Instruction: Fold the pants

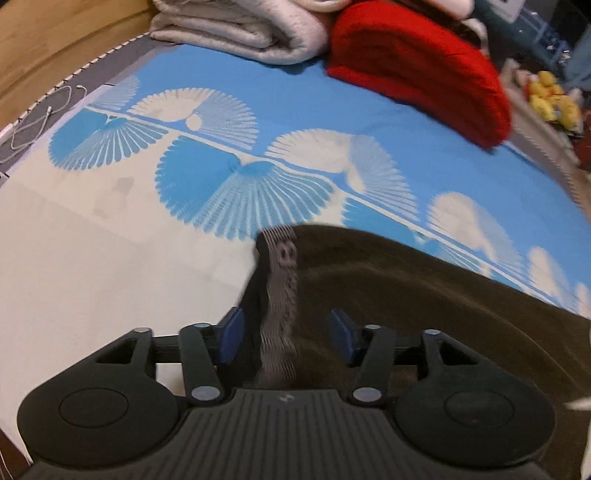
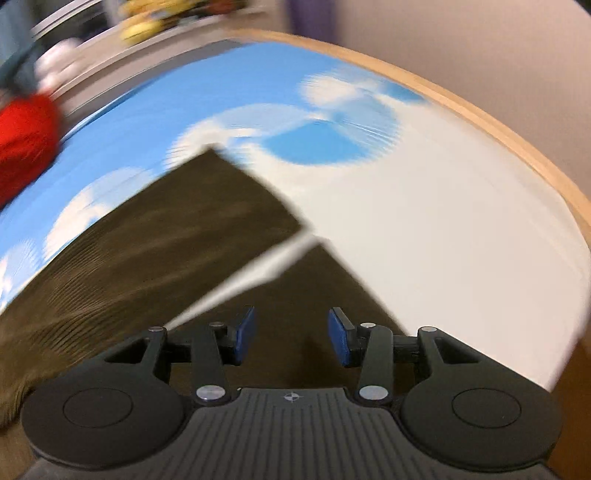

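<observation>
— On the blue-and-white fan-patterned bedsheet lie the dark olive-brown corduroy pants, spread flat, with the grey ribbed elastic waistband turned up at one end and the two leg ends at the other, a thin gap of sheet between them.

— And the tools?

— The left gripper hangs over the waistband with its blue pads apart; the band runs between them, yet neither pad presses on it. The right gripper stands over the nearer leg, pads likewise apart, gripping nothing.

— How would the cloth behave?

— Probably soft and limp, fairly thick, with ribs that give grip rather than slip. It would likely sag and crease if lifted by one point. The firm waistband and the hemmed cuffs look like the surest places to pinch, both ends at once.

— Anything near?

— A folded red cloth and a pale grey blanket, well apart.
</observation>
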`<state>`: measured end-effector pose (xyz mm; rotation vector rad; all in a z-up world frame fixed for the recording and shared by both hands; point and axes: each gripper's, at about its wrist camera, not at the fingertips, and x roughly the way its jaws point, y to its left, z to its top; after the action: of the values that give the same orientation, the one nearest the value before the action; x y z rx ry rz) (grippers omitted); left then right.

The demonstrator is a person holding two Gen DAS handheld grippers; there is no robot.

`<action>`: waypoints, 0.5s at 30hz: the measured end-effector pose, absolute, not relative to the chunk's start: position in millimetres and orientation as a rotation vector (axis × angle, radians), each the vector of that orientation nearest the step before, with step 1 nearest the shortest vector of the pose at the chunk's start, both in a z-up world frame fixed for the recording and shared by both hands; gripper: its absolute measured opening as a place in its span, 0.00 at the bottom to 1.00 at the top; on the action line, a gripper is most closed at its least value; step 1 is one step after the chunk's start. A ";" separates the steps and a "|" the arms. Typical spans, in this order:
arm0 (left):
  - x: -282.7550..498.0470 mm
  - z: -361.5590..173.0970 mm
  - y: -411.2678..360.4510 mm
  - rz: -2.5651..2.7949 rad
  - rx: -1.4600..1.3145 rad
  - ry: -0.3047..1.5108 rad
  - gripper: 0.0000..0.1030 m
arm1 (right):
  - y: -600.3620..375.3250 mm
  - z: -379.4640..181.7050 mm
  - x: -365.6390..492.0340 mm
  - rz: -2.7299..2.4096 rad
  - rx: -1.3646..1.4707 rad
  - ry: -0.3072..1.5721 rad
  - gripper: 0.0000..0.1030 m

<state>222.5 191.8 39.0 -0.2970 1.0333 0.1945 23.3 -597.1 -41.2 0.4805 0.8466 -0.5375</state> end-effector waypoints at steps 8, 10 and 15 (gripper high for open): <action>149.9 -19.2 187.3 0.147 -0.240 1.216 0.68 | -642.8 -99.5 -45.4 -0.654 0.612 0.997 0.49; 145.4 -37.3 187.6 0.160 -0.178 1.296 0.68 | -648.2 -111.1 -54.1 -0.687 0.635 1.049 0.49; 141.5 -52.9 203.7 0.191 -0.232 1.300 0.68 | -646.2 -129.4 -60.3 -0.673 0.659 1.115 0.50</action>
<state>141.5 203.7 -52.9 -0.2316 1.3003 0.1912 -60.3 -646.2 -129.4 0.6587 1.1148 -0.6732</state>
